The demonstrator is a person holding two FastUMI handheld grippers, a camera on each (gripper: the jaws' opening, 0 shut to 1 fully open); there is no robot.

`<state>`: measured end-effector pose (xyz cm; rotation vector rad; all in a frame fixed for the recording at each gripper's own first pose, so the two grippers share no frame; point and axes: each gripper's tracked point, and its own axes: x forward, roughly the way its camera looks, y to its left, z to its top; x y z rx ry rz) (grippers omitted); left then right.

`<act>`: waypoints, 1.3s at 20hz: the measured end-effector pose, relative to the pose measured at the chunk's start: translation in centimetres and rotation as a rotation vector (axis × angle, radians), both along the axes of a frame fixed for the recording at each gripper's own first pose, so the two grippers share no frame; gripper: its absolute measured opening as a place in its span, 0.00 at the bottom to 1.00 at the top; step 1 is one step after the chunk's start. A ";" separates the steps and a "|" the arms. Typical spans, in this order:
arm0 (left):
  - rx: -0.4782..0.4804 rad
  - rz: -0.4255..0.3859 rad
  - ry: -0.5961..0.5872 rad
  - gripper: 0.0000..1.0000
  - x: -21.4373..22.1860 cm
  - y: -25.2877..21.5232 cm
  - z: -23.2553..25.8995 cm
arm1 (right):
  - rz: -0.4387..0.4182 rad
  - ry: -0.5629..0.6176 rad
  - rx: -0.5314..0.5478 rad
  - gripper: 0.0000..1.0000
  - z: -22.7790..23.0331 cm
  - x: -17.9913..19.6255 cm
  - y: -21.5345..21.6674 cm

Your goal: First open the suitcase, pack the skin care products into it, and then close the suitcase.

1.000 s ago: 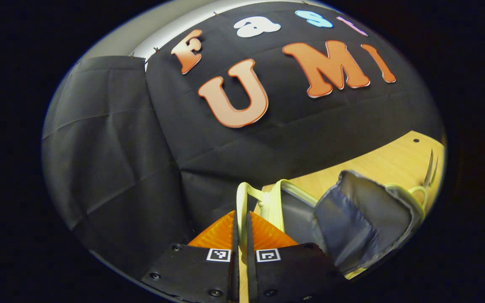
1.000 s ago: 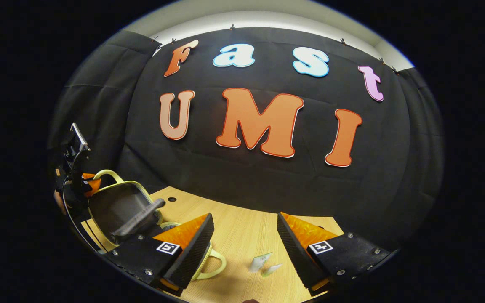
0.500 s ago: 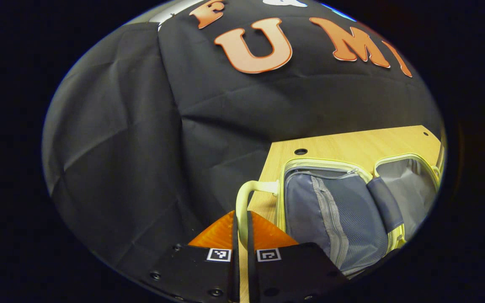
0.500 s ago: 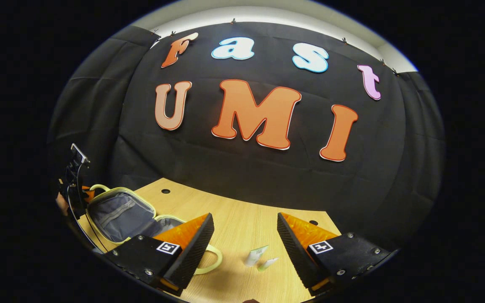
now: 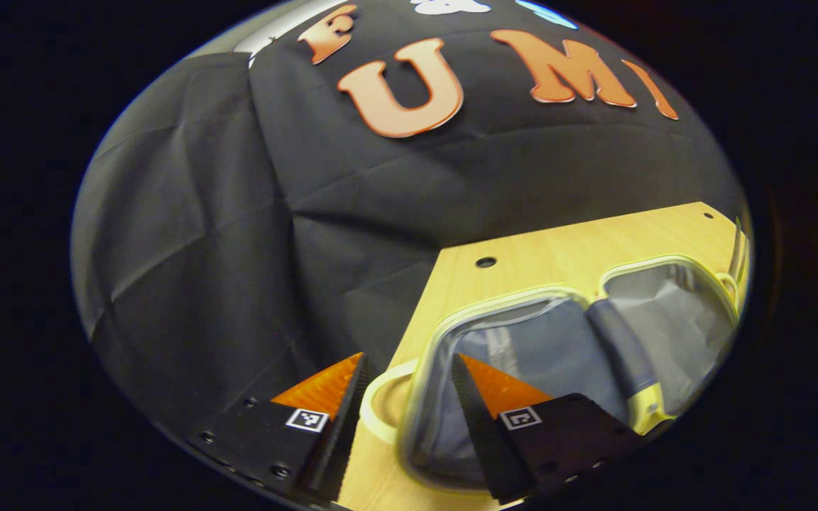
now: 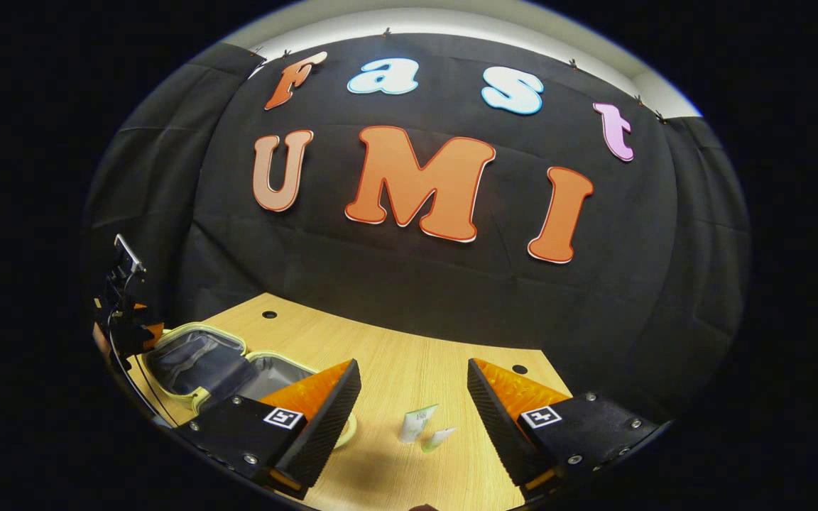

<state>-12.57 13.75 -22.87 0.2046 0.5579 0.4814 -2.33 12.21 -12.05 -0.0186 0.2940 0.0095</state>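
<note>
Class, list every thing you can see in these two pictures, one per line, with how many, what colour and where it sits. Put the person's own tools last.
Suitcase: one, pale yellow-green shell with grey lining, lying open flat on the table's left part, both halves up.
Suitcase handle: one, pale yellow-green, on the near half, between the left claw's fingers but not gripped.
Skin care tubes: two, white and green, on the table right of the suitcase, between the right claw's fingers in its view.
Table: one, light wood, with small round holes.
Booth wall: black cloth behind the table.
Left claw: one, open, over the suitcase's near edge.
Right claw: one, open, above the table, facing the tubes.
</note>
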 end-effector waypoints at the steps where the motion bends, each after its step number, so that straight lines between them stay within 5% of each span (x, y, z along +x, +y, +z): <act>1: -0.003 -0.025 -0.016 0.86 0.8 -2.1 0.9 | 0.005 0.003 0.003 0.95 -0.4 -0.1 -0.6; 2: -0.010 -0.051 -0.033 0.82 1.8 -4.6 1.7 | 0.011 0.003 0.006 0.96 -0.8 -0.1 -1.2; 11: -0.136 -0.290 -0.137 0.97 9.1 -26.4 7.0 | 0.089 0.020 0.022 0.96 -4.0 0.7 -7.4; 19: -0.275 -0.545 -0.077 0.98 14.0 -45.3 2.7 | 0.097 0.050 0.026 0.96 -5.8 0.4 -11.5; 26: -0.341 -0.585 0.018 0.98 17.9 -51.7 -2.6 | 0.098 0.104 0.036 0.96 -8.5 -1.0 -13.1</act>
